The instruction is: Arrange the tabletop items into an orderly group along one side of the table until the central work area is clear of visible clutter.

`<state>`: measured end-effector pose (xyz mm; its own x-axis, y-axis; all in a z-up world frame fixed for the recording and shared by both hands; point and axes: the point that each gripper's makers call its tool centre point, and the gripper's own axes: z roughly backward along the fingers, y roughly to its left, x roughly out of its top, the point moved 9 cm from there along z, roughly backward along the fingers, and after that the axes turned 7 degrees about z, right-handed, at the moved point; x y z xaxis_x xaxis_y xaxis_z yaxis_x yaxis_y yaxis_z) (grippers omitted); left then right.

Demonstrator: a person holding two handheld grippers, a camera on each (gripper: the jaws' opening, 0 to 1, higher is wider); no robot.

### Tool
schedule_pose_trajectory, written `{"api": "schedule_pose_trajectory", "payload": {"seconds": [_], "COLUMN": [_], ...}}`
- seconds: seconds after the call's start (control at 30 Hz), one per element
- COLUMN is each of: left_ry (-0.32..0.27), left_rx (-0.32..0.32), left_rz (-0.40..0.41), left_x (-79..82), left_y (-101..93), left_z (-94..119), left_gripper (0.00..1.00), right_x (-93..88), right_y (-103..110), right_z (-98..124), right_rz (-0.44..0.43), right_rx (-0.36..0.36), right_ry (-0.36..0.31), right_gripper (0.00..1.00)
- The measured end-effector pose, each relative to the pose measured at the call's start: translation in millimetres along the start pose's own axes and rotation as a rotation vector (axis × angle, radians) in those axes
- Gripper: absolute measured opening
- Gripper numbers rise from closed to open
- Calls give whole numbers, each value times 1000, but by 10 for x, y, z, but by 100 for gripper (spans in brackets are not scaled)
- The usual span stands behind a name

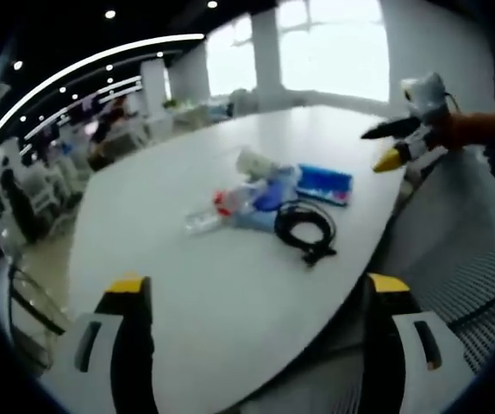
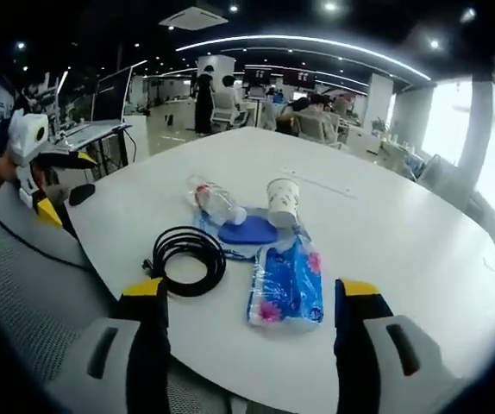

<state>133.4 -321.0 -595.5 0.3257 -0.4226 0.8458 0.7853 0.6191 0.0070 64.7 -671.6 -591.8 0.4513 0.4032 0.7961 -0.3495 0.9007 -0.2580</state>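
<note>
Both the left claw (image 1: 256, 302) and the right claw (image 2: 252, 302) gape wide, holding nothing. Past them, near the smooth white worktop (image 2: 385, 224) edge, cluster a coiled black cable (image 2: 187, 254), a glossy blue tissue pack (image 2: 288, 280), a paper cup (image 2: 282, 201) and a clear plastic bottle (image 2: 215, 203).

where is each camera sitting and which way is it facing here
Left gripper view: rides the left gripper, looking along its open jaws across the white table toward windows; the right gripper enters upper right.
Right gripper view: rides the right gripper, facing the table with office behind; the left gripper enters at left.
Shared, seen from roughly opposite sides: black cable coil, water bottle, paper cup, tissue pack.
</note>
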Motion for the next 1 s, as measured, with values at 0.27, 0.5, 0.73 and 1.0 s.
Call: {"api": "schedule_pose_trajectory", "payload": {"seconds": [0.27,0.5,0.73,1.0], "left_ry": [20,3,-12,-19], "left_rx": [-10,0,-17,-43], "left_rz": [-24,-37,-65,-78], "left_x": [33,127,294,431], "left_y": [19,103,182,265], "left_z": [-42,-72,-209,-445], "left_gripper": [100,100,100,100], "right_x": [-50,-102,-90,-53], "right_y": [106,206,220,175], "right_z": [95,128,142,160], "right_rz": [-67,-52,-28,17], "right_rx": [10,5,-15,-78], "right_ry": [-18,-7,-36,-66], "right_gripper": [92,95,99,100]}}
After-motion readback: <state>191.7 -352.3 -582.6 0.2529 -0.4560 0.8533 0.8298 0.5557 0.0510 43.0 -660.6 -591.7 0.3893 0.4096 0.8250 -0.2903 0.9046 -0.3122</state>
